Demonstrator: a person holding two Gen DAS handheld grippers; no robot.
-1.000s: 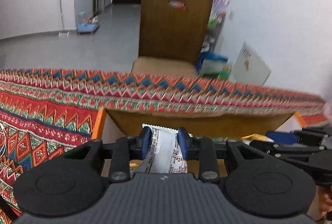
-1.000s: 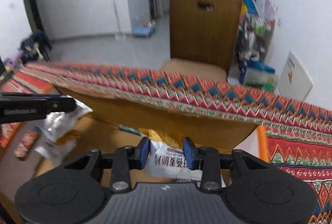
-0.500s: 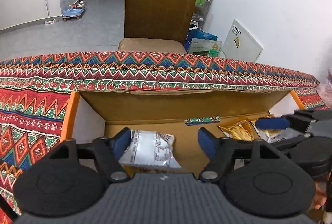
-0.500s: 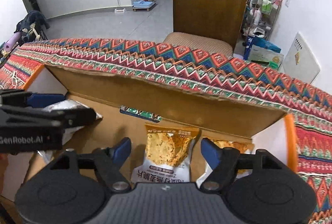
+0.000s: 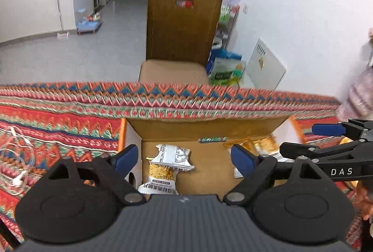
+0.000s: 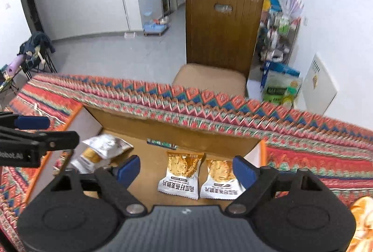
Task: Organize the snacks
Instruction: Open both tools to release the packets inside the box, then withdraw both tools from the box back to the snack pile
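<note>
An open cardboard box (image 5: 209,128) (image 6: 177,133) sits on the patterned tablecloth. My left gripper (image 5: 185,160) is open and empty above the box's left side. Below it lie two white-and-gold snack packets (image 5: 171,160), also seen in the right wrist view (image 6: 102,149). My right gripper (image 6: 186,168) is open and empty above two gold-and-white snack packets (image 6: 183,174) (image 6: 220,178) lying side by side on the box floor. The right gripper shows from the side in the left wrist view (image 5: 326,135).
A wooden chair (image 6: 221,32) stands behind the table. A white cable (image 5: 16,158) lies on the cloth left of the box. An orange-patterned item (image 6: 361,212) lies at the right. A cluttered shelf (image 6: 279,37) stands by the wall.
Both grippers opened and let go of their snack packets into the box, then lifted up and back. The packets now lie on the box floor.
</note>
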